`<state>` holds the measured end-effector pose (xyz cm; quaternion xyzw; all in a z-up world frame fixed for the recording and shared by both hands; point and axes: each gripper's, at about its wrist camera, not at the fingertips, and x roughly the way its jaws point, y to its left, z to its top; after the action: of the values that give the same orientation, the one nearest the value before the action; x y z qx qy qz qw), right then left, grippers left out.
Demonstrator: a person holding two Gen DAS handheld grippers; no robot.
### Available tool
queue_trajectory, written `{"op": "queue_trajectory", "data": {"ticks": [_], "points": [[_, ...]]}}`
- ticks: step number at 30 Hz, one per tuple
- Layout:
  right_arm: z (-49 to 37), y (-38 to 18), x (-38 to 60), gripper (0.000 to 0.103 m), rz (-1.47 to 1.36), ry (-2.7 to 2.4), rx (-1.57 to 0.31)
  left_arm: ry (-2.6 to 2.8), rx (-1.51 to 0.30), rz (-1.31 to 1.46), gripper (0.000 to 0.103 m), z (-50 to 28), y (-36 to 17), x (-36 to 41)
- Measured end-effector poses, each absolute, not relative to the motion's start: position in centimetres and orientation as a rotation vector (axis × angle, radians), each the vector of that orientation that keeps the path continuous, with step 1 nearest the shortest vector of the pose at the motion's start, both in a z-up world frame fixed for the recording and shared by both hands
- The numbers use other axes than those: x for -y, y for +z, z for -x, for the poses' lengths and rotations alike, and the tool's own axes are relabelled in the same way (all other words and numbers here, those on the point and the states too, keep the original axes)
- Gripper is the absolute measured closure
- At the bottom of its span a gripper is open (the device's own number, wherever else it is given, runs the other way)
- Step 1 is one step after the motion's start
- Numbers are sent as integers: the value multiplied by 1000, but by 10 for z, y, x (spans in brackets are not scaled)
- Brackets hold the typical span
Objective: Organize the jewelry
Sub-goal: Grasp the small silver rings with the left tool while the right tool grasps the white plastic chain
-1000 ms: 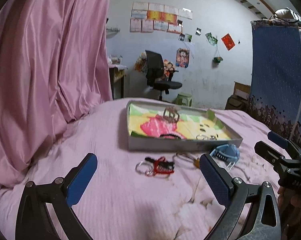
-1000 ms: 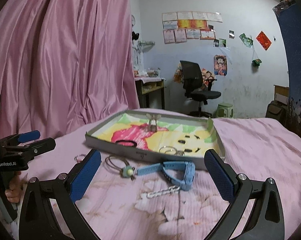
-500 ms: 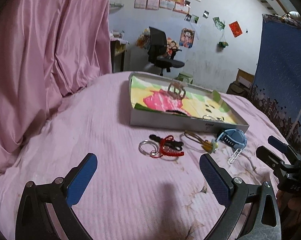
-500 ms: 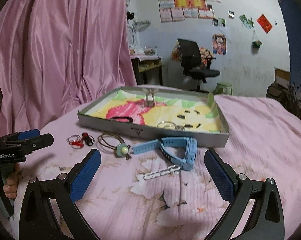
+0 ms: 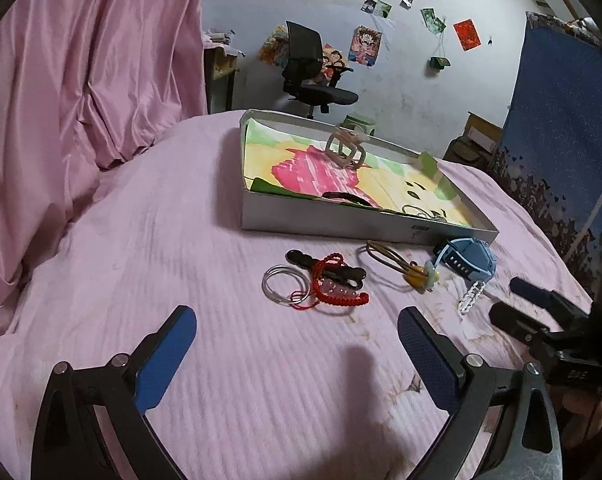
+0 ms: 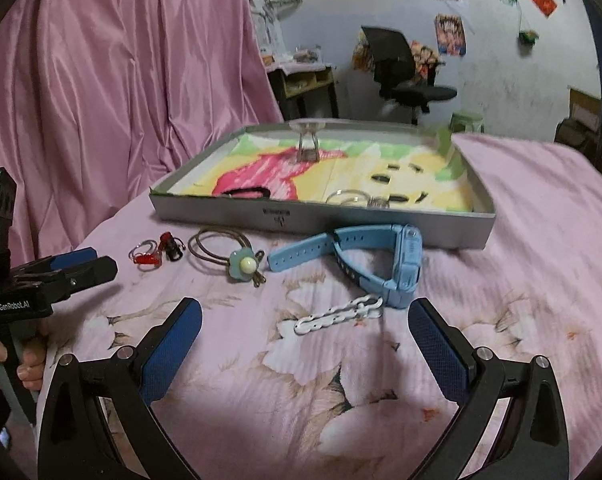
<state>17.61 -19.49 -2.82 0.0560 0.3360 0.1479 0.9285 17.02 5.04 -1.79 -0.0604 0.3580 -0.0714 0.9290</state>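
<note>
The white chain (image 6: 338, 313) lies on the bed just before the box (image 6: 321, 216), dead ahead of the right hand-held gripper (image 6: 305, 336), probably nearer it, lengthwise across wide-open, empty jaws; left hand-held gripper (image 5: 297, 340) likewise gapes empty.

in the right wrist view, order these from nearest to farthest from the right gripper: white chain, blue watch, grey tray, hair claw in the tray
From the right gripper:
1. White chain, on the bedspread just ahead of the open fingers.
2. Blue watch, right behind the chain, slightly right.
3. Grey tray, its front wall just past the watch.
4. Hair claw, standing at the tray's far end, left of centre.
</note>
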Motion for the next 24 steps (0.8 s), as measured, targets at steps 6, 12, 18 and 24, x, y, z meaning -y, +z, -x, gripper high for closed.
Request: {"op": "queue_trajectory", "data": {"ticks": [6,12,18,24], "points": [[-196,-47,197,17,-172,291,-791,-163,-759,152,18,-182,-20,-52],[-212,-57,195,28,-205,291,-836,-179,-796,173,31,-194,-25,-53],[-216,-59,188,39,-206,345,-839,-197,-824,240,42,-204,-29,-60],[-215,-59,181,50,-191,387,-837,-219,-840,307,60,-209,-34,-67]]}}
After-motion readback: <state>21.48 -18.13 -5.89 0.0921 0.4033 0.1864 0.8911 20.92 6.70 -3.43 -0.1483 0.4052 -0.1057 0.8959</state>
